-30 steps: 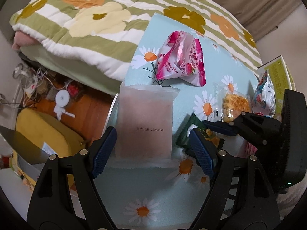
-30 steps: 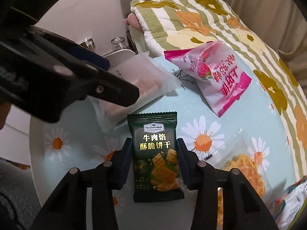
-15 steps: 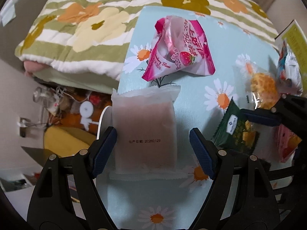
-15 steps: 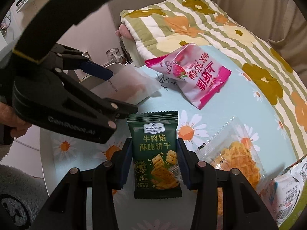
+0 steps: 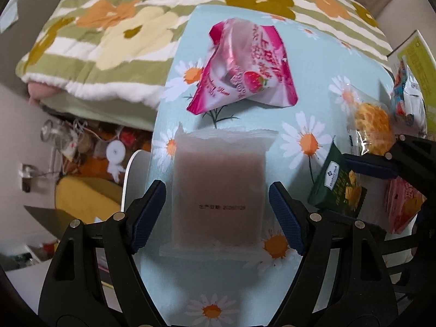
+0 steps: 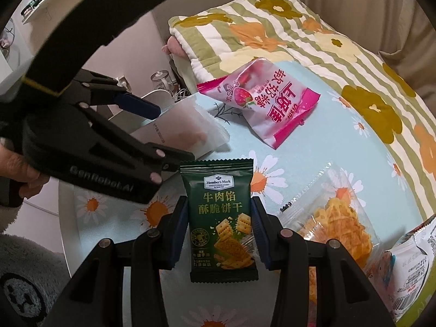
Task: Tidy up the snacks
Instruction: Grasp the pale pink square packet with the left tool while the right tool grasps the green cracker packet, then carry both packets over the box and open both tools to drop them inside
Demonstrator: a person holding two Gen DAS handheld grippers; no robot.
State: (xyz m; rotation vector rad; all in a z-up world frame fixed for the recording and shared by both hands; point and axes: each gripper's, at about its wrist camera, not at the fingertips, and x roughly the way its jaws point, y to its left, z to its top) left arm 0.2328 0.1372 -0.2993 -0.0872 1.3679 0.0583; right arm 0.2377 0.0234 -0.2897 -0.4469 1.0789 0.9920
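Observation:
My left gripper [image 5: 218,209] is open, its fingers on either side of a frosted translucent snack pack [image 5: 219,188] lying on the daisy-print table [image 5: 218,280]; the pads do not touch it. My right gripper [image 6: 219,230] is shut on a dark green cracker packet [image 6: 220,218], held just above the table. The green packet also shows at the right of the left wrist view [image 5: 336,188]. The frosted pack shows in the right wrist view [image 6: 188,133], under the left gripper [image 6: 141,136].
A pink strawberry candy bag [image 5: 245,73] [image 6: 267,109] lies at the table's far side. A clear bag of yellow waffle snacks [image 6: 335,218] and more packets [image 6: 414,261] lie to the right. A floral quilt [image 6: 272,32] borders the table; floor clutter [image 5: 81,147] lies left.
Both grippers have risen and pulled back a little. The right gripper keeps hold of the green packet; the left stays open around the frosted pack.

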